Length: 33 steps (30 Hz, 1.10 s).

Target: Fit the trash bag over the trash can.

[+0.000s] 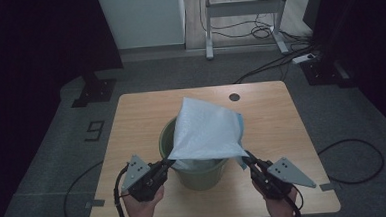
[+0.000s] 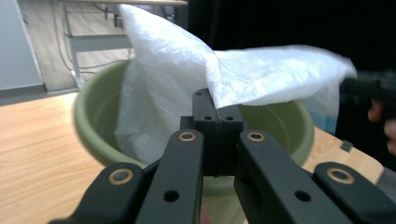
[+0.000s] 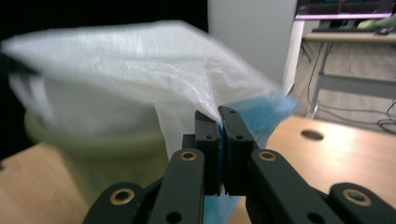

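You have a thin white plastic bag [image 1: 205, 130] stretched between both grippers above a green bin [image 1: 199, 174] that stands on the wooden table [image 1: 132, 126], near the middle of its near edge and well in from both side edges. Your left gripper [image 1: 167, 165] has its jaws pressed together on one corner of the bag's near edge, just outside the bin's left rim, and in the left gripper view the film [image 2: 243, 79] runs straight out of the closed tips. Your right gripper [image 1: 246, 159] is likewise clamped on the opposite corner, by the bin's right rim; there the right gripper view shows a blue layer [image 3: 261, 116] pinched along with the white, so you may be holding more than one ply. The step looks like lining the bin, and the bag's far part already seems to hang inside it while the near edge rides flat above the opening. To do it well, keep both jaws tight, since this film will slip easily, and keep the tension even between your hands. Spread the corners apart and bring them down outside the rim on each side, so the mouth folds over the lip rather than collapsing into the bin. Move slowly: the bin is probably light and could tip or slide toward the table's near edge.
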### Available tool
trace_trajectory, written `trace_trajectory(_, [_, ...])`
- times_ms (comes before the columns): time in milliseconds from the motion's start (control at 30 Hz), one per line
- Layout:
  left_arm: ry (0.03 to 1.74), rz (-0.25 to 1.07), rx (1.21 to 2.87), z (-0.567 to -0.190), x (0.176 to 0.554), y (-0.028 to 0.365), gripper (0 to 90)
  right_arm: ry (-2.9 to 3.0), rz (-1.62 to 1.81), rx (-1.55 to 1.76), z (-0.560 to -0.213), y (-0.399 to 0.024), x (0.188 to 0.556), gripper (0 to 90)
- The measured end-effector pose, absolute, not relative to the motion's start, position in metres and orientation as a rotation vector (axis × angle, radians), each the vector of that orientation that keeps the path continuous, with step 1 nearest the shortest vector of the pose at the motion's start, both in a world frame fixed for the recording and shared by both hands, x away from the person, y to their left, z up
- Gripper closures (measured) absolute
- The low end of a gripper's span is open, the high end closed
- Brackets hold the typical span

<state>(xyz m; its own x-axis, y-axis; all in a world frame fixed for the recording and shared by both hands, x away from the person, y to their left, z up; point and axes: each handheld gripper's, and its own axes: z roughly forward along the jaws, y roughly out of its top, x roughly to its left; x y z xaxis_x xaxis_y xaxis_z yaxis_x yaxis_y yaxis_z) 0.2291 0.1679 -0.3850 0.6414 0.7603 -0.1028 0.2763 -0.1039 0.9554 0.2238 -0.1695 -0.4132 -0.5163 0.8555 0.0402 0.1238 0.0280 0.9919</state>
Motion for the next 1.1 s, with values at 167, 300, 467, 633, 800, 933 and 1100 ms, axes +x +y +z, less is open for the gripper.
trace_trajectory(167, [0.767,0.461,1.709,-0.383,0.226,0.160,81.7,1.634,1.553,0.962,-0.388,-0.176,0.228,87.8])
trace_trajectory(300, [0.721,0.470,1.698,-0.377,0.221,0.159,65.3,1.619,1.556,0.933,-0.378,-0.179,0.229,88.1])
trace_trajectory(467, [0.705,0.493,1.672,-0.362,0.216,0.162,48.7,1.614,1.560,0.907,-0.368,-0.181,0.230,88.2])
trace_trajectory(633, [0.682,0.491,1.706,-0.354,0.220,0.156,43.9,1.628,1.574,0.877,-0.362,-0.170,0.233,88.2])
trace_trajectory(800, [0.665,0.468,1.750,-0.352,0.228,0.144,38.5,1.658,1.583,0.832,-0.354,-0.152,0.239,88.2])
trace_trajectory(933, [0.658,0.460,1.773,-0.352,0.233,0.135,37.5,1.680,1.588,0.816,-0.352,-0.140,0.243,88.2])
trace_trajectory(1100, [0.638,0.452,1.791,-0.351,0.234,0.124,37.0,1.686,1.593,0.821,-0.352,-0.137,0.246,88.2])
